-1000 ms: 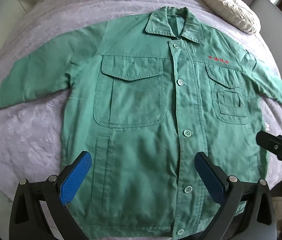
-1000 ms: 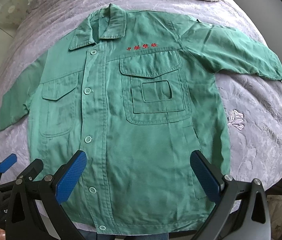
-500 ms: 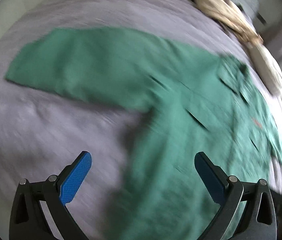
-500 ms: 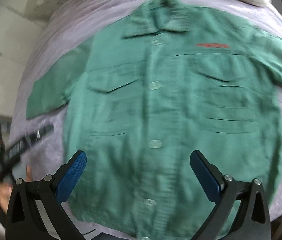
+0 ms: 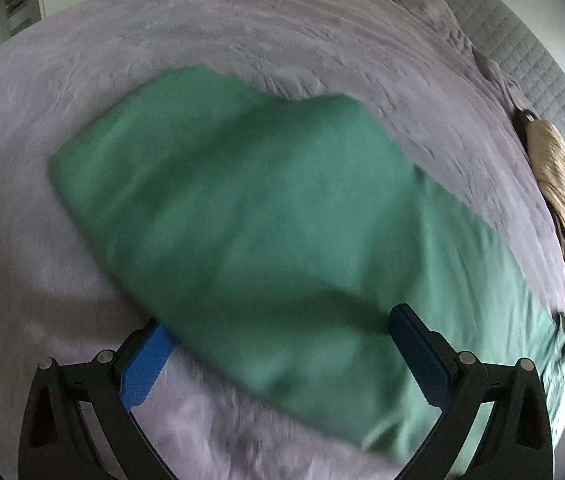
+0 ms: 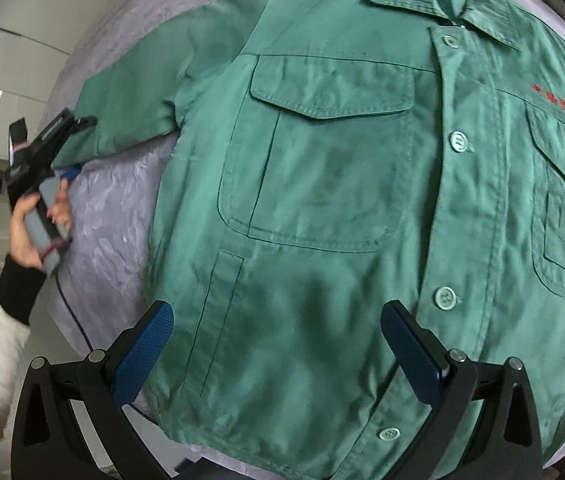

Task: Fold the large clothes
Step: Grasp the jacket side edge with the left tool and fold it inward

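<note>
On the grey bedspread (image 5: pixel 242 40) the green jacket (image 6: pixel 322 200) lies flat, front up, buttoned, sleeves out to the sides; fold not yet begun. My left gripper (image 5: pixel 282 356) is at the sleeve (image 5: pixel 222 200) end, jaws spread wide, cuff edge between the pads but nothing pinched; that view is blurred, so I cannot tell contact exactly. My right gripper (image 6: pixel 278 352) hovers over the lower front, jaws also spread, empty. Step in hand, as I judge it: take the cuff and carry the sleeve across the chest. To do it well: bite both cloth layers near the cuff edge; lift low; keep the shoulder seam as hinge; right gripper could pin the body so the jacket does not drag.
</note>
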### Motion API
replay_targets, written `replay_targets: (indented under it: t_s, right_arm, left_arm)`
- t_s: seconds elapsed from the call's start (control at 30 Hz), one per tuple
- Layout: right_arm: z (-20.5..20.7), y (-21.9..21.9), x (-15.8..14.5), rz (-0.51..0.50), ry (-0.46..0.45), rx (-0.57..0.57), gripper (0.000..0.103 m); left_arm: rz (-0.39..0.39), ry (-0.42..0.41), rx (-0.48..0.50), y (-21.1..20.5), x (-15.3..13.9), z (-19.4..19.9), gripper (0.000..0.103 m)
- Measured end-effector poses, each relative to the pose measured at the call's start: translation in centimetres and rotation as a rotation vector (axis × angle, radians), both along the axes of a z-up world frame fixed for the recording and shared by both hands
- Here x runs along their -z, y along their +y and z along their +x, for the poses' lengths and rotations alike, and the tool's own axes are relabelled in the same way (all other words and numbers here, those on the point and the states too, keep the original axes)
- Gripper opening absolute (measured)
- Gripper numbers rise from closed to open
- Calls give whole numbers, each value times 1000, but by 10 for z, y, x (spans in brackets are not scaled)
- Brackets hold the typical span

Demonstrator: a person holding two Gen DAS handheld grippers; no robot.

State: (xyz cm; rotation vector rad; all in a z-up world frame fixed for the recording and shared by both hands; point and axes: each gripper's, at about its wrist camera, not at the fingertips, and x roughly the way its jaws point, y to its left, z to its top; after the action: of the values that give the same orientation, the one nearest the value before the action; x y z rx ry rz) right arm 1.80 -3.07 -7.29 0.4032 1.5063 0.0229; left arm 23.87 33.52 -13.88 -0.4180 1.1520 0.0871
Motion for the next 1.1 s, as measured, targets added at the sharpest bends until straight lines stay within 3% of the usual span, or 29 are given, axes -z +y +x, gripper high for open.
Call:
replay_targets:
  t_s: [0.07, 0.13, 0.2, 0.3, 0.47, 0.6, 0.73, 0.9, 1.03, 1.1]
  right_arm:
    - [5, 6, 4, -10, 6, -11, 103]
    - [7, 8, 6, -8, 14, -12, 103]
    - [8, 8, 10, -4, 23, -8, 103]
    - [10, 11, 14, 4, 22, -4, 103]
    - [4, -8, 5, 23, 0, 34, 103]
    - [-7, -35, -6, 31, -35, 93, 103]
    - [-24, -76, -16, 35, -78, 200, 103]
    - [-57, -131, -18, 22, -97, 343, 103]
    - [-84, -175, -12, 4, -76, 443, 103]
    - [-93, -189, -5, -2, -57, 471, 103]
  left_arm:
    - [56, -34, -11, -3, -7, 4, 70]
    - [79, -48, -19, -2, -13, 6, 27]
    - [-34, -88, -3, 9, -19, 4, 5]
    - [-138, -166, 43, 6, -42, 0, 5]
    - [-179, -330, 256, -64, -108, -1, 5]
    - [-212, -413, 461, -146, -153, -7, 5]
    - [-111, -446, 694, -272, -173, -26, 5]
    - [-69, -353, 910, -403, -138, -61, 5]
    - [98, -259, 1014, -467, -83, -97, 5]
    - [155, -215, 1057, -479, -59, -114, 7]
